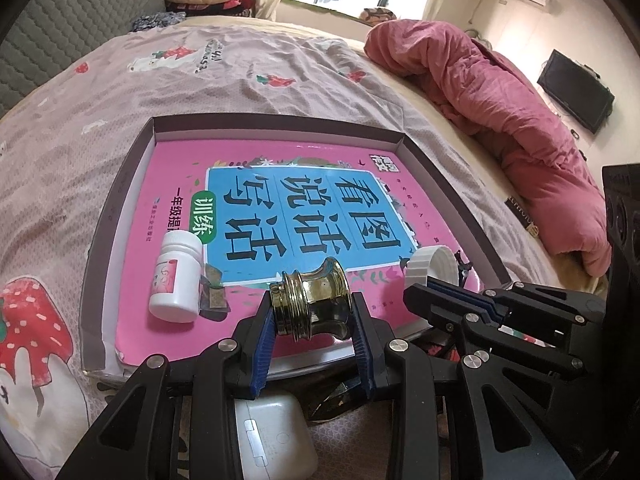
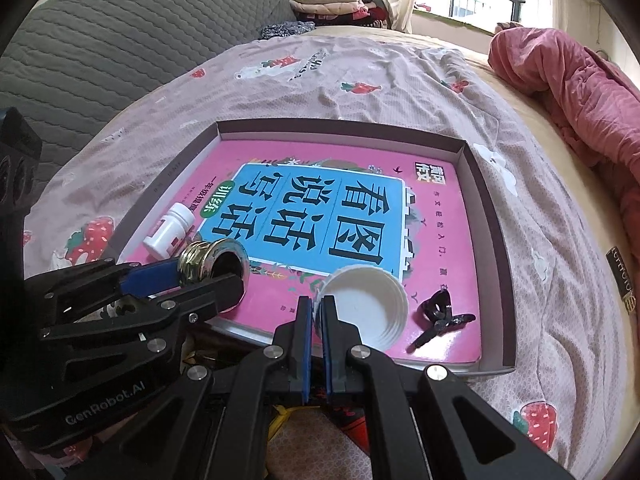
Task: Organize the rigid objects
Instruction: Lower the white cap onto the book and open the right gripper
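Observation:
A shallow cardboard box [image 1: 280, 122] [image 2: 340, 126] lies on the bed with a pink book [image 1: 172, 184] [image 2: 448, 236] inside it. My left gripper [image 1: 314, 300] [image 2: 200, 276] is shut on a shiny gold jar [image 1: 316, 304] [image 2: 200, 258], held on its side over the book's near edge, mouth uncovered. My right gripper [image 2: 317, 304] [image 1: 424, 292] is shut on the rim of a white ribbed lid [image 2: 364, 308] [image 1: 432, 270], hollow side up, to the right of the jar. A white pill bottle [image 1: 176, 276] [image 2: 170, 232] rests on the book at the left.
A black key and clip [image 2: 438, 312] lie on the book right of the lid. A small foil packet [image 1: 214, 292] sits beside the pill bottle. A white charger [image 1: 272, 436] lies under my left gripper. A bunched pink quilt [image 1: 520, 120] [image 2: 580, 80] fills the bed's right side.

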`<state>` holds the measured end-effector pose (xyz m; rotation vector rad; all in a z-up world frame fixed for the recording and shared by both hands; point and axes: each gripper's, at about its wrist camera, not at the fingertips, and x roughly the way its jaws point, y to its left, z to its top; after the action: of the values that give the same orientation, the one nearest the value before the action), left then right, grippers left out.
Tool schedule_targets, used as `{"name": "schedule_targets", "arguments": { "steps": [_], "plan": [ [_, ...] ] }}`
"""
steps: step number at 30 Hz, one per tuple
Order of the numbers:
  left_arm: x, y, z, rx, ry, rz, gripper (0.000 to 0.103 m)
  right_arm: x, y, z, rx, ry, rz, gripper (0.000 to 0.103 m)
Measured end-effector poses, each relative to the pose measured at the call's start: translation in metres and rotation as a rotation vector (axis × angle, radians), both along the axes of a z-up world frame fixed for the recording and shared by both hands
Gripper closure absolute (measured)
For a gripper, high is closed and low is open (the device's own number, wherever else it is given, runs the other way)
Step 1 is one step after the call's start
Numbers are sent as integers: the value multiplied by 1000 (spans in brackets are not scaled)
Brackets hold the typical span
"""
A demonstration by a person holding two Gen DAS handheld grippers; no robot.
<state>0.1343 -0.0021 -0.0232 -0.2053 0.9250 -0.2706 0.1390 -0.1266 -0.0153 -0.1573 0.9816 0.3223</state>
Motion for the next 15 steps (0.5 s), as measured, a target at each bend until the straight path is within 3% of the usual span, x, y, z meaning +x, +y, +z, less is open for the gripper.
{"name": "schedule_targets", "arguments": {
  "steps": [8,15],
  "plan": [
    [2,0,-1,6,2,-2,67,5,-5,0,14,40,-26,98],
    [2,-1,-3,19,0,-7,67,-3,-12,8,35,20,-36,98]
  ]
}}
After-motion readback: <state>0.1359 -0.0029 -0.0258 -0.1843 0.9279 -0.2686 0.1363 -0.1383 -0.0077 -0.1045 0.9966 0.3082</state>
